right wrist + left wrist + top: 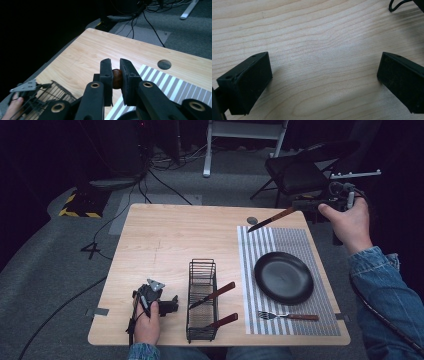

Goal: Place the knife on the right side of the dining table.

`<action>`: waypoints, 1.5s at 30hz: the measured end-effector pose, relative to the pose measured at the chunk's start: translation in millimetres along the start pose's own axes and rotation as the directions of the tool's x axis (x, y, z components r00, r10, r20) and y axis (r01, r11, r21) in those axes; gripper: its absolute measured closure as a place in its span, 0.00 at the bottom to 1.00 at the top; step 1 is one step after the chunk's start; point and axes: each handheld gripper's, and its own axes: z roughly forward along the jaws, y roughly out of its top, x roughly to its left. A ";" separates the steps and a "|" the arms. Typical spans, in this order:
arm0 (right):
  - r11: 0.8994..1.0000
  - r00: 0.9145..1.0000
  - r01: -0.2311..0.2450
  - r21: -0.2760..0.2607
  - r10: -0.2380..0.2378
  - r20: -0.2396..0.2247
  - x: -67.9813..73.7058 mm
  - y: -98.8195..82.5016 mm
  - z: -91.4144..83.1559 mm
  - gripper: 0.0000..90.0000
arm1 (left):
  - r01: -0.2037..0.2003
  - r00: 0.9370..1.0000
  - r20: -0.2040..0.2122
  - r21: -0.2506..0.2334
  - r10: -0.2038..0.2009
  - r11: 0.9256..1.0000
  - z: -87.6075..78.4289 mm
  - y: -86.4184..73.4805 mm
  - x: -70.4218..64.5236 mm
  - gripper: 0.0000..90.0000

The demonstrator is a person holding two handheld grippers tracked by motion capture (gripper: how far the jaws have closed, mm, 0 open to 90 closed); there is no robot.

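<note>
My right gripper (296, 207) hangs above the table's far right corner, shut on the brown handle of a knife (266, 221) whose dark blade points left over the striped placemat (290, 245). In the right gripper view the handle's brown end (117, 78) sits clamped in that gripper (116, 65). A black plate (283, 277) lies on the mat with a fork (288, 316) in front of it. My left gripper (173, 304) rests low on the wooden table (165, 240) at the near left, beside the wire basket (202, 300). The left gripper view has its jaws wide open over bare wood (322, 62).
The wire basket holds two more brown-handled utensils (212, 296). A round cable hole (252, 220) sits in the table near the knife tip. A folding chair (300, 167) and cables lie on the floor beyond the table's far edge.
</note>
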 end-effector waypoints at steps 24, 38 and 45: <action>0.997 0.995 -0.061 0.057 0.056 0.077 -71.7 -26.9 57.7 0.90 | 0.002 1.000 -0.006 0.001 -0.002 1.000 1.1 1.4 0.7 0.00; 0.989 0.989 -0.111 0.096 0.100 0.111 -91.5 -44.7 68.7 0.90 | 0.002 1.000 -0.005 0.002 -0.002 1.000 1.1 1.4 0.7 0.00; 0.983 0.983 -0.146 0.114 0.132 0.128 -102.0 -51.7 72.7 0.90 | 0.002 1.000 -0.006 0.002 -0.002 1.000 1.0 1.4 0.7 0.00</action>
